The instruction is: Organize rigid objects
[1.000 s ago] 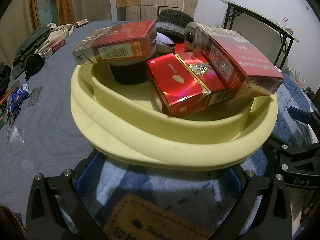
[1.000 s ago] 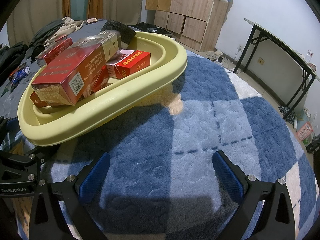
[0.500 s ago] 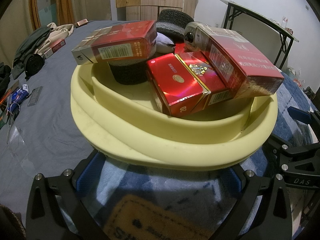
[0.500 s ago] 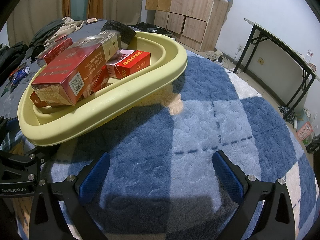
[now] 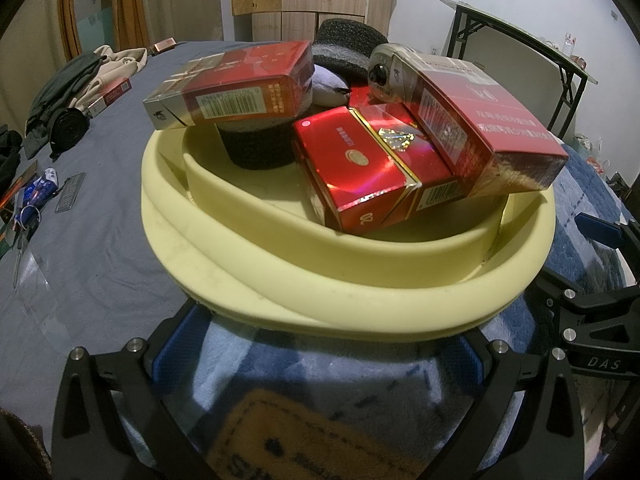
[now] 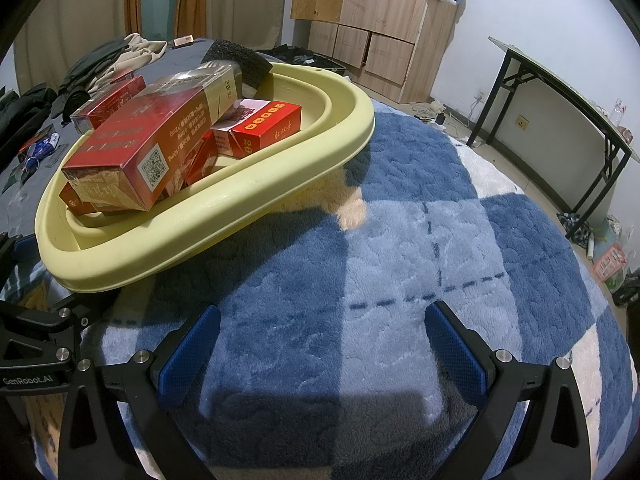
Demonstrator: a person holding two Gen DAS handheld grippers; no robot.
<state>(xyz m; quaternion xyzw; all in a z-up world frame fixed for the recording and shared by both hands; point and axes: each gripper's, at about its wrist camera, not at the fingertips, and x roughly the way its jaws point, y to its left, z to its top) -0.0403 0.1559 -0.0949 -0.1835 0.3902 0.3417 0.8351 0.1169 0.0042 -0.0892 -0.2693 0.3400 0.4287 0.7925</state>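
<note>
A pale yellow basin (image 5: pixel 344 300) (image 6: pixel 224 216) rests on a blue checked blanket (image 6: pixel 400 264). Several red cigarette cartons lie piled in it, among them a glossy red one (image 5: pixel 360 168) and a long dark red one (image 5: pixel 488 128) (image 6: pixel 152 148). A black foam block (image 5: pixel 260 148) and a small silver camera (image 5: pixel 384 72) sit among them. My left gripper (image 5: pixel 320 356) stands open just in front of the basin's near rim, its blue pads partly under the rim. My right gripper (image 6: pixel 320 344) is open over bare blanket, to the right of the basin, holding nothing.
Clothes (image 5: pixel 80 80), a red box (image 5: pixel 112 96) and small loose items (image 5: pixel 40 196) lie on the grey sheet at the left. A black folding table (image 6: pixel 560 100) and wooden cabinets (image 6: pixel 372 20) stand by the wall. Each gripper shows at the other view's edge.
</note>
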